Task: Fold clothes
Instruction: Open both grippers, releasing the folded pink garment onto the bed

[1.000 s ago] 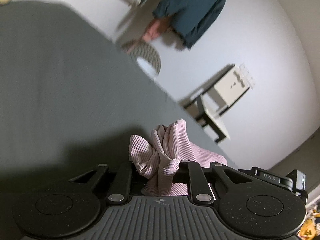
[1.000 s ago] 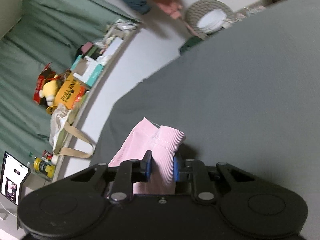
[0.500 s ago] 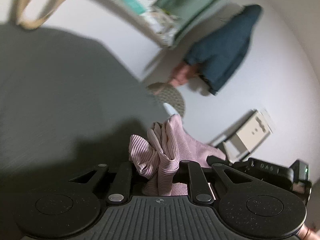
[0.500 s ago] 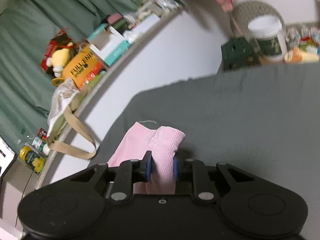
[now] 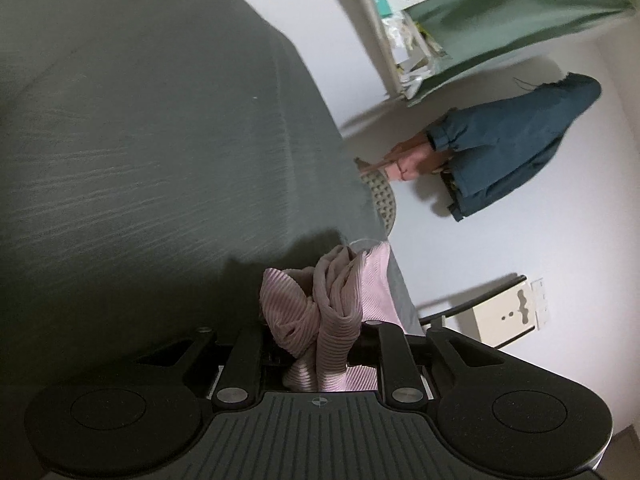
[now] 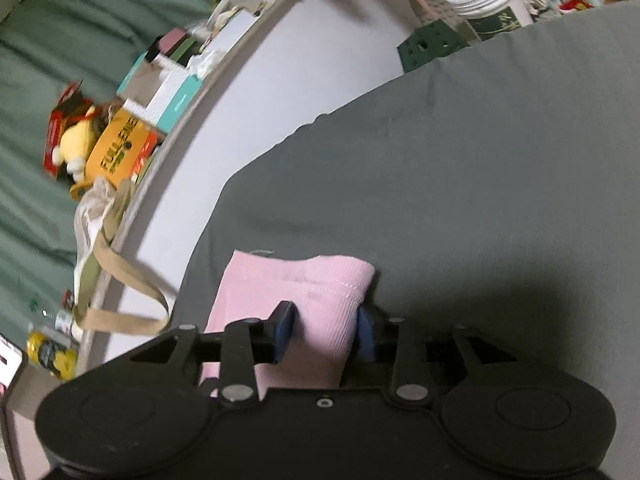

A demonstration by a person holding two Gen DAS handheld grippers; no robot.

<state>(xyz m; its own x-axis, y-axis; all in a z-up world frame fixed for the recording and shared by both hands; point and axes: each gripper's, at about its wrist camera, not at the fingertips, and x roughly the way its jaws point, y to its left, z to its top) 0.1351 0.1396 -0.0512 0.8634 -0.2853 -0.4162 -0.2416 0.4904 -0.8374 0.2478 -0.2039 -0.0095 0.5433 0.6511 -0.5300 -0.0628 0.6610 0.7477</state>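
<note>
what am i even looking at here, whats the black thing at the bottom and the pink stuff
The black shape at the bottom of each picture is a hand-held two-finger gripper, with a fisheye camera looking forward along its fingers. One picture comes from the left gripper, the other from the right gripper. Both are closed on a pink ribbed garment: bunched in the left view, flatter in the right. Beneath is a grey cloth-covered surface. Behind it are cluttered shelves and a green curtain.
</note>
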